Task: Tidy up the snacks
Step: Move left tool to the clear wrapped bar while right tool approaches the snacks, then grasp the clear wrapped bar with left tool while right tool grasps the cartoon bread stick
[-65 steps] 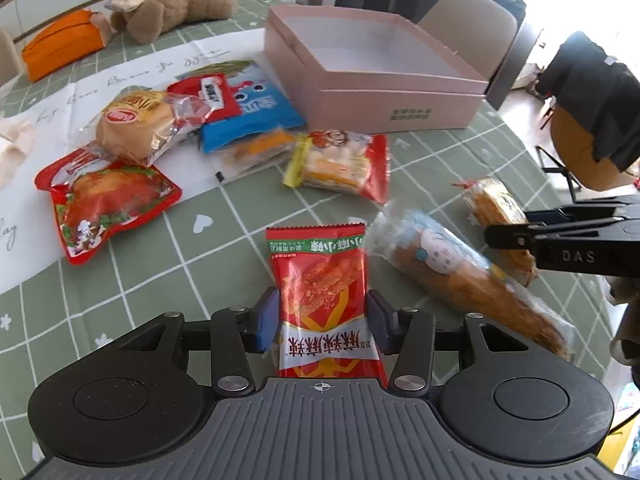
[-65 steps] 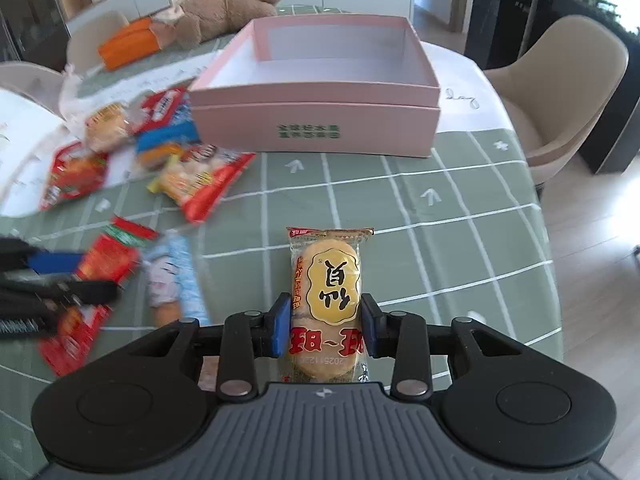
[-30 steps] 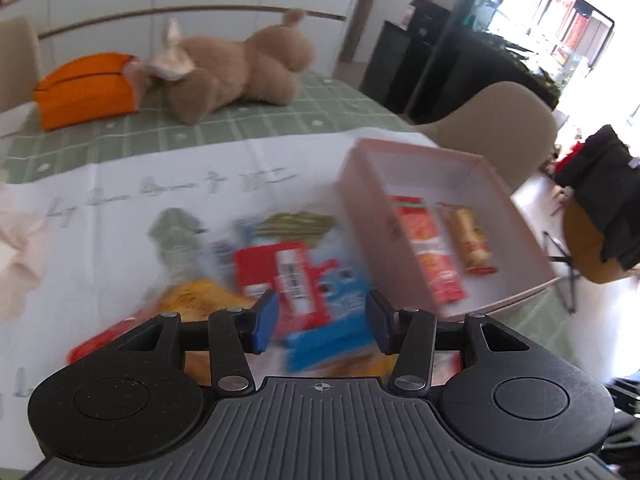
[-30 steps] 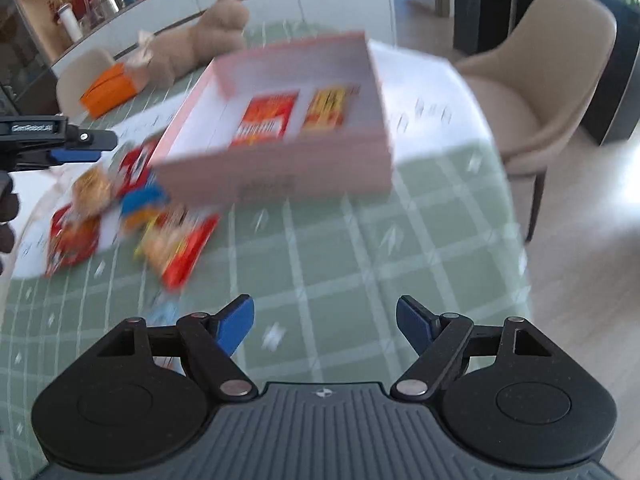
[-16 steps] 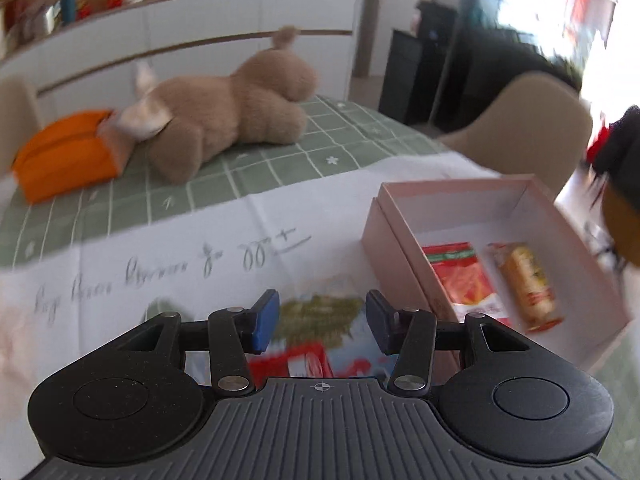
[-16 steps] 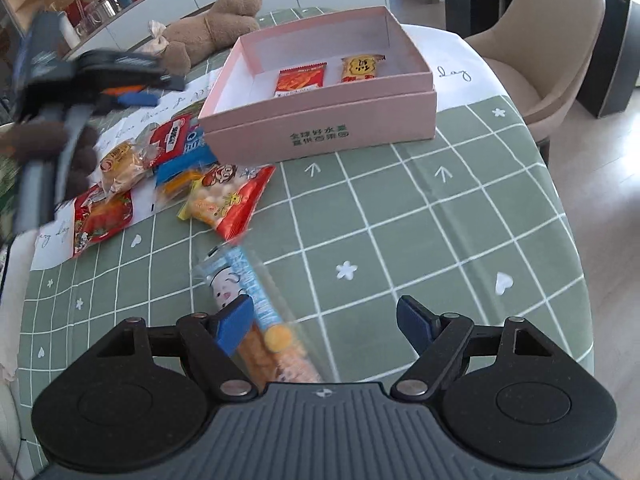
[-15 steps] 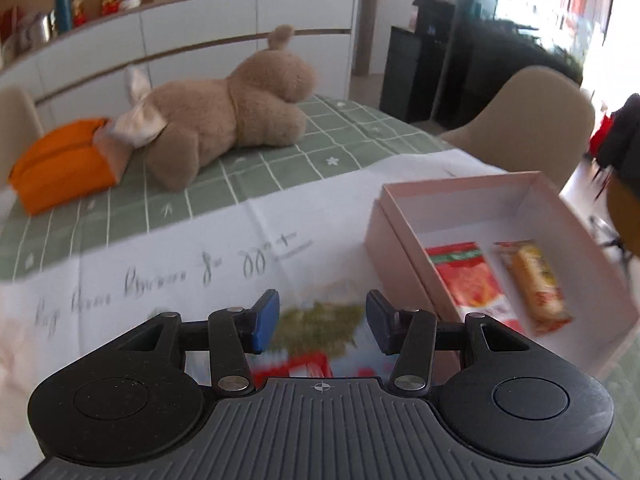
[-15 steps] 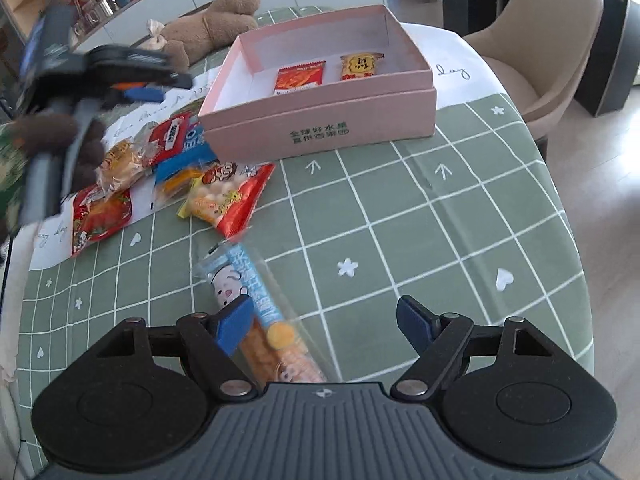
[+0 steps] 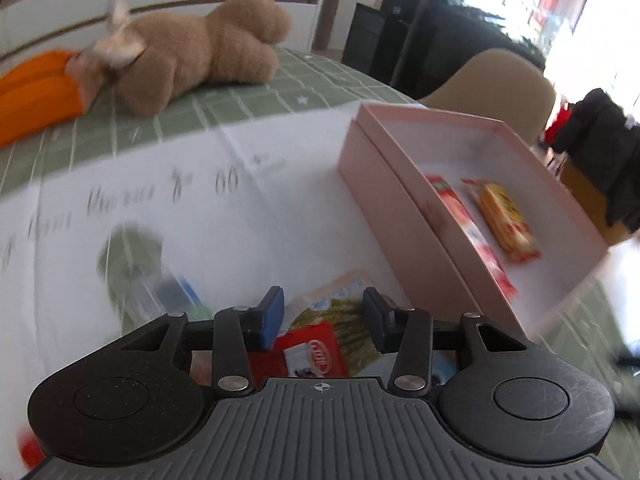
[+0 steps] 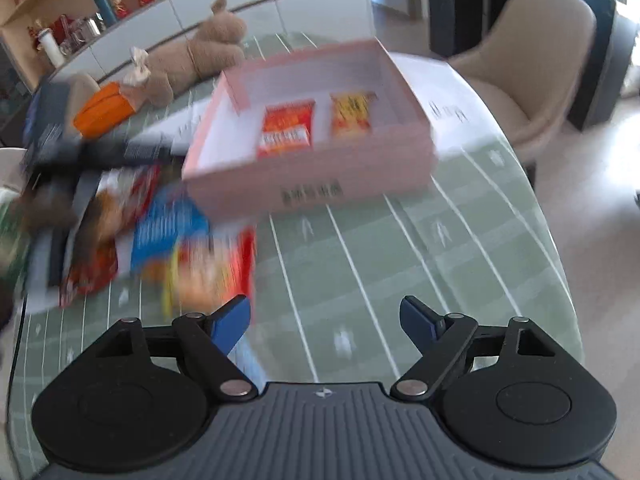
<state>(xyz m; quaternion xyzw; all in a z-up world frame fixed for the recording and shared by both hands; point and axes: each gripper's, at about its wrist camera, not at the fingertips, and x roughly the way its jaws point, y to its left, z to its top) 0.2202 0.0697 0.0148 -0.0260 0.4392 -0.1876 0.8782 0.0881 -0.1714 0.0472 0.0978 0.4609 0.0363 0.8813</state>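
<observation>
Left gripper (image 9: 323, 322): jaws apart and empty, just been closing; a blurred green-and-red packet (image 9: 320, 340) shows between the fingers, lying below on the white paper (image 9: 248, 216), pads not pressing it.

Right gripper (image 10: 326, 322): jaws wide, just been opening, nothing between them; only green checked bench (image 10: 400, 248) beneath.

Pink box (image 10: 320, 168): open, shallow, sits on the bench beyond both grippers. Inside, side by side: red packet (image 10: 286, 128) with white lower band, and yellow packet (image 10: 352, 114) with red ends.

Loose snacks (image 10: 168, 236) lie in a blurred heap left of the box: blue, red and orange wrappers.

Far end of bench: brown plush (image 9: 192, 52), orange pouch (image 9: 36, 88) touching it.
</observation>
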